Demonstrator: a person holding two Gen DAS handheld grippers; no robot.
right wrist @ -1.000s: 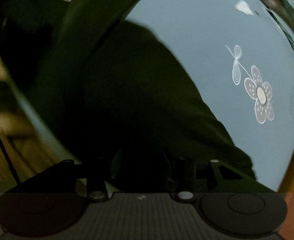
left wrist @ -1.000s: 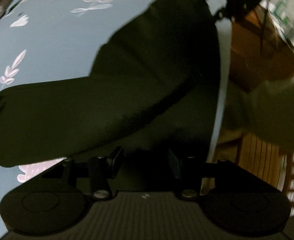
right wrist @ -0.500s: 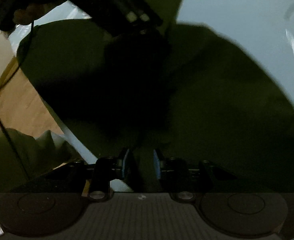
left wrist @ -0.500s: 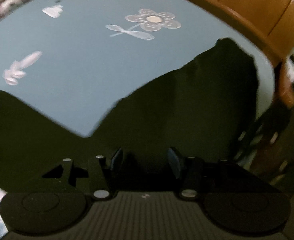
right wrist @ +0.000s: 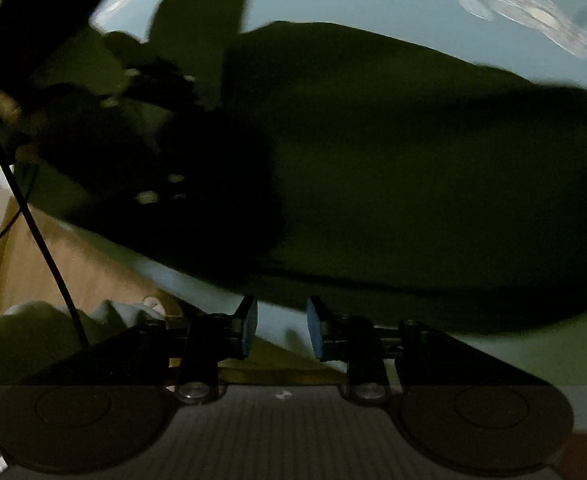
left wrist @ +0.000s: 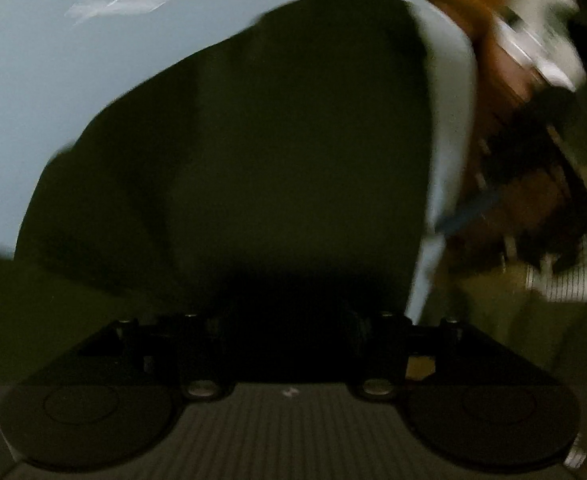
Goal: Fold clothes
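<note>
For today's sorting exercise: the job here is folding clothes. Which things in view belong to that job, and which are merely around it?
Belongs to the job:
dark green garment
left gripper
right gripper

Merely around:
blue flowered sheet
black cable
striped cloth

1. My right claw (right wrist: 280,330): blue-padded fingers (right wrist: 248,328) parted, clear gap, nothing pinched between them.
2. My left claw (left wrist: 289,332): fingertips lost in shadow and blur in its own view, so I can't call its state.
3. From the right wrist, left claw (right wrist: 161,140) shows upper left as a dark blurred mass.
</note>
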